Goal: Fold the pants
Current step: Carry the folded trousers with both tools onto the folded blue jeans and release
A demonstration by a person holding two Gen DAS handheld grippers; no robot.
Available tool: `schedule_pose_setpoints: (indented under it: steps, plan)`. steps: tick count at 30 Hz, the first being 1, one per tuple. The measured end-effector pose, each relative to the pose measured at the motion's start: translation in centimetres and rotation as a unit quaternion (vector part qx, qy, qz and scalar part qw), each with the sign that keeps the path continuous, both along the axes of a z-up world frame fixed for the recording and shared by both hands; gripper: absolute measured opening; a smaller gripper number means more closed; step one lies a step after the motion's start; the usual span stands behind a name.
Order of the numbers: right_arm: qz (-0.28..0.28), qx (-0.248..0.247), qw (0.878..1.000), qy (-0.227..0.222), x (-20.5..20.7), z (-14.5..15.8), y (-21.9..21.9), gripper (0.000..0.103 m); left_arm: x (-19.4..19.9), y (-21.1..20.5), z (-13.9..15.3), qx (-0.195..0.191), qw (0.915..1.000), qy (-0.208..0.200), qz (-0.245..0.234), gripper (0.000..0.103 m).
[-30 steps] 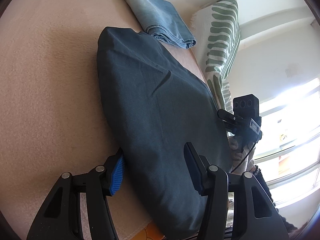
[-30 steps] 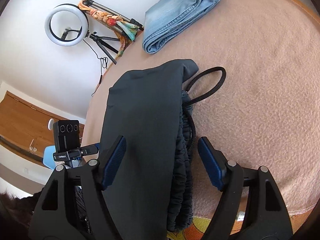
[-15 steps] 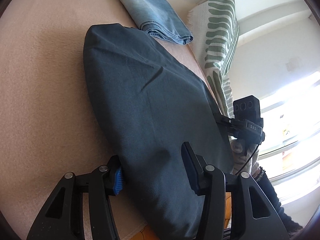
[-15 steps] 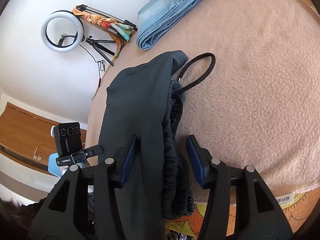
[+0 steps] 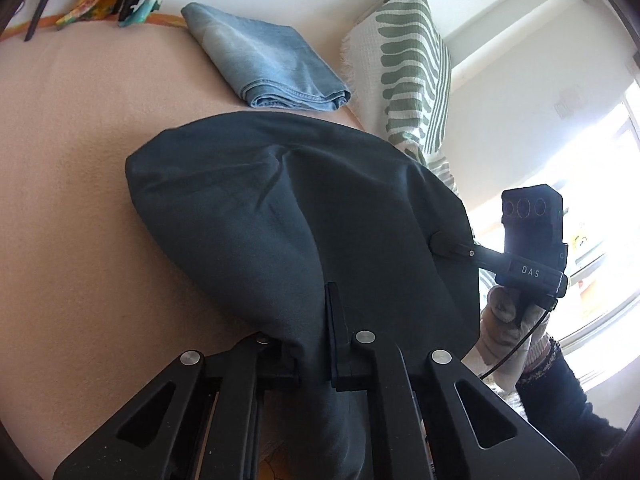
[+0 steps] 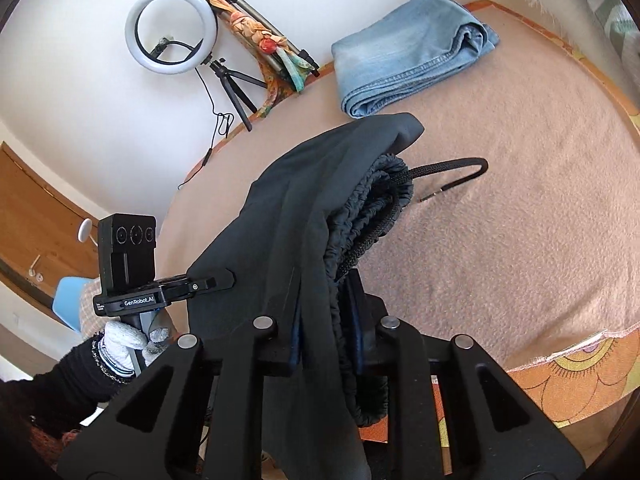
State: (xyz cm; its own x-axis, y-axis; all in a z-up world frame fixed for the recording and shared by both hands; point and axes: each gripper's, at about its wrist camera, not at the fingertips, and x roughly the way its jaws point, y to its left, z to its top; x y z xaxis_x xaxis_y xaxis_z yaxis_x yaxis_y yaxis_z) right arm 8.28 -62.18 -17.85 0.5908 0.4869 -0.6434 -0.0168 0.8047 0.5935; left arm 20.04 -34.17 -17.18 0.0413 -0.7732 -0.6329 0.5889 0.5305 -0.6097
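Left gripper (image 5: pixel 316 344) clamped on dark matte pants (image 5: pixel 304 208); right gripper (image 6: pixel 326 332) closing, pinching ruched elastic waistband (image 6: pixel 372 208).

Folded light-blue jeans (image 6: pixel 404 56) lie on the far part of the pink blanket (image 6: pixel 540 200). A green-and-white striped pillow (image 5: pixel 408 64) leans against the wall just beside them. 1 ring light (image 6: pixel 172 30) on a small tripod stands by the white wall, near a folded tripod wrapped in colourful cloth (image 6: pixel 268 44).

White wall (image 6: pixel 80 92) upper left, with ring light (image 6: pixel 172 30) on tripod leaning against it. Wooden door (image 6: pixel 36 232) at left edge. Bright window (image 5: pixel 600 184) at right. Striped pillow (image 5: pixel 404 64) up top.
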Motion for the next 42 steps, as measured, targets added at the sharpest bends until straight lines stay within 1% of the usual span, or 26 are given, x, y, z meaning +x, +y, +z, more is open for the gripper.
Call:
schedule_pose_setpoints:
  steps: [2, 4, 8, 11, 14, 20, 24, 26, 29, 33, 36, 39, 40, 42]
  plan:
    - [0.007, -0.021, 1.000, -0.007, -0.2, 1.3, 0.8, 0.020, -0.3, -0.2, 0.8, -0.001, 0.9999, -0.012, -0.007, 0.007]
    - [0.008, -0.037, 0.999, -0.009, -0.2, 2.3, 1.2, 0.020, -0.4, -0.1, 1.4, -0.002, 0.9998, -0.015, -0.009, 0.007]
    - [0.003, -0.050, 0.999, -0.017, -0.3, 4.1, 1.5, 0.020, 0.2, 0.3, 2.8, -0.013, 0.9997, -0.021, -0.004, 0.006]
    - [-0.003, -0.054, 0.998, -0.030, 0.0, 5.8, 1.3, 0.020, 1.0, 0.1, 4.8, -0.021, 0.9991, -0.036, -0.003, 0.006]
    - [-0.005, -0.072, 0.996, -0.045, 1.1, 7.8, 1.2, 0.020, 2.2, -0.7, 7.3, -0.027, 0.9976, -0.064, -0.006, 0.006]
    - [-0.017, -0.093, 0.992, -0.081, 4.9, 12.5, -0.5, 0.020, 6.6, -2.7, 11.9, -0.043, 0.9930, -0.109, -0.008, 0.007]
    - [-0.029, -0.112, 0.989, -0.095, 8.7, 14.5, -2.5, 0.020, 10.5, -5.2, 13.7, -0.045, 0.9886, -0.143, -0.012, 0.007]
    - [-0.035, -0.124, 0.987, -0.101, 11.1, 15.2, -3.6, 0.020, 12.8, -6.4, 14.1, -0.048, 0.9871, -0.152, -0.008, 0.007]
    - [-0.044, -0.138, 0.984, -0.105, 14.7, 15.8, -5.4, 0.020, 15.9, -8.5, 14.3, -0.047, 0.9836, -0.174, -0.005, 0.007]
    - [-0.043, -0.161, 0.981, -0.103, 20.1, 15.6, -7.7, 0.020, 19.3, -10.7, 13.6, -0.039, 0.9790, -0.200, -0.001, 0.007]
    - [-0.037, -0.171, 0.979, -0.100, 24.0, 14.5, -9.0, 0.020, 22.1, -12.3, 12.2, -0.040, 0.9805, -0.192, 0.007, 0.007]
    - [-0.022, -0.184, 0.979, -0.087, 27.6, 12.8, -10.3, 0.020, 24.5, -14.0, 9.9, -0.035, 0.9824, -0.183, 0.009, 0.007]
    - [-0.019, -0.186, 0.979, -0.081, 28.7, 12.0, -10.8, 0.020, 25.2, -14.4, 8.8, -0.033, 0.9838, -0.176, 0.014, 0.007]
    - [-0.014, -0.188, 0.980, -0.067, 30.7, 10.1, -11.8, 0.020, 26.7, -14.9, 6.2, -0.035, 0.9889, -0.142, 0.029, 0.007]
